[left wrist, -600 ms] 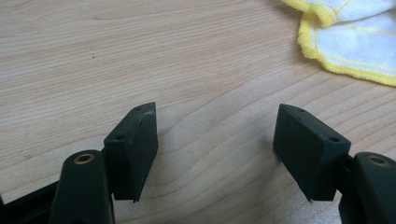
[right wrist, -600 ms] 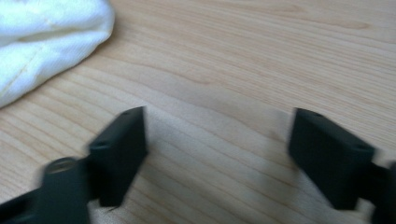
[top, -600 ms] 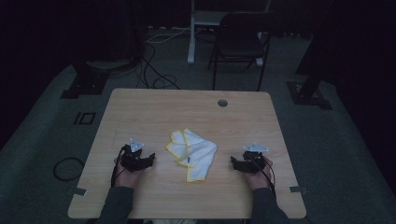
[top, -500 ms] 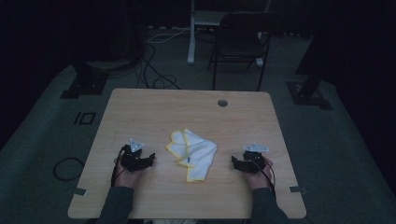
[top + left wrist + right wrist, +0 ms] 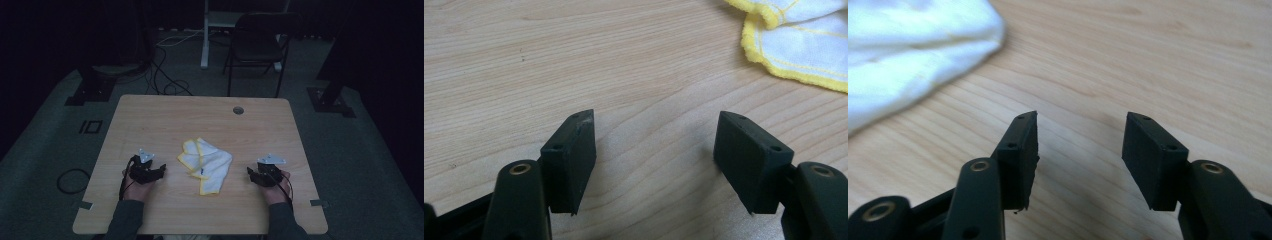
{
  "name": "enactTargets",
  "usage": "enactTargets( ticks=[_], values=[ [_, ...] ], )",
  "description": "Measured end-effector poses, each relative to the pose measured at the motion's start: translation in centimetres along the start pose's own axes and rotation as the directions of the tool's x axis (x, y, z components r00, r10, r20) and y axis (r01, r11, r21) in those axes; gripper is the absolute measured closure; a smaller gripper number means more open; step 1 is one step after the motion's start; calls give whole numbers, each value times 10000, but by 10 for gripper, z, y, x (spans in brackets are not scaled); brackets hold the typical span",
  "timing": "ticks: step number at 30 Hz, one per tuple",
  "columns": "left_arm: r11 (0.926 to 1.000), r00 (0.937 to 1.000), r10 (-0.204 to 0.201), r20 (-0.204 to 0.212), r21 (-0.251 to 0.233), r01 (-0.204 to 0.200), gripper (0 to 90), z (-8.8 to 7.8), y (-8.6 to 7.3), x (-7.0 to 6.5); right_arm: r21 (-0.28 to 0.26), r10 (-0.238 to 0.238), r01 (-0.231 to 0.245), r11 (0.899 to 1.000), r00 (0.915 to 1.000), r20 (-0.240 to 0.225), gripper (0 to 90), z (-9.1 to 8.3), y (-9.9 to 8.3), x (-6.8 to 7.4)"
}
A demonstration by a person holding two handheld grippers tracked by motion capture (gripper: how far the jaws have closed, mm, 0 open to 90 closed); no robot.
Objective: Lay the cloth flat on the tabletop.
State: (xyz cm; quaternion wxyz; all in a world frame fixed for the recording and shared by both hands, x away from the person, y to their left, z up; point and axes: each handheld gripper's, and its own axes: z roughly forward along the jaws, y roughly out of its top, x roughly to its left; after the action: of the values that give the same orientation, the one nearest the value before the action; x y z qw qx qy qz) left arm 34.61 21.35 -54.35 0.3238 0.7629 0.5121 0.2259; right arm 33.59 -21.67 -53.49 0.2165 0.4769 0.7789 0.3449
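Note:
A crumpled white cloth with yellow edging (image 5: 205,164) lies near the middle of the wooden table (image 5: 200,120). My left gripper (image 5: 161,170) rests on the table to the cloth's left, open, with nothing between its jaws. In the left gripper view the gripper (image 5: 655,131) points at bare wood, and the cloth (image 5: 796,37) lies at the upper right. My right gripper (image 5: 249,173) sits to the cloth's right, also open and empty. In the right gripper view the gripper (image 5: 1080,131) faces bare wood, with the cloth (image 5: 913,50) blurred at the upper left.
A round cable hole (image 5: 238,110) sits near the table's far edge. Behind the table stand a dark chair (image 5: 257,47) and a white desk leg (image 5: 205,35). Cables (image 5: 165,75) lie on the dark floor.

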Motion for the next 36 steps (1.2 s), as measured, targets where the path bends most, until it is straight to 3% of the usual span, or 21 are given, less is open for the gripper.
enactTargets(
  ticks=[8, 15, 28, 36],
  values=[
    [9999, 9998, 153, 155, -28, -153, 395, -1, 0, 0, -375, -643, 630, 9973, 9974, -336, 549, -14, 12, 16],
    [9999, 9997, 114, 207, 11, -114, 529, 0, 3, -2, -570, -857, 823, 9950, 9945, -597, 564, -19, 21, 23],
    [9994, 9978, 269, 612, -245, -255, 546, -1, 14, -12, -918, -1304, 1240, 9880, 9892, -672, 563, -15, 48, 41],
    [9974, 9945, 712, 765, -192, -699, 581, 11, 29, -29, -1136, -1384, 1298, 9850, 9878, -714, 597, -9, 63, 51]
  ],
)
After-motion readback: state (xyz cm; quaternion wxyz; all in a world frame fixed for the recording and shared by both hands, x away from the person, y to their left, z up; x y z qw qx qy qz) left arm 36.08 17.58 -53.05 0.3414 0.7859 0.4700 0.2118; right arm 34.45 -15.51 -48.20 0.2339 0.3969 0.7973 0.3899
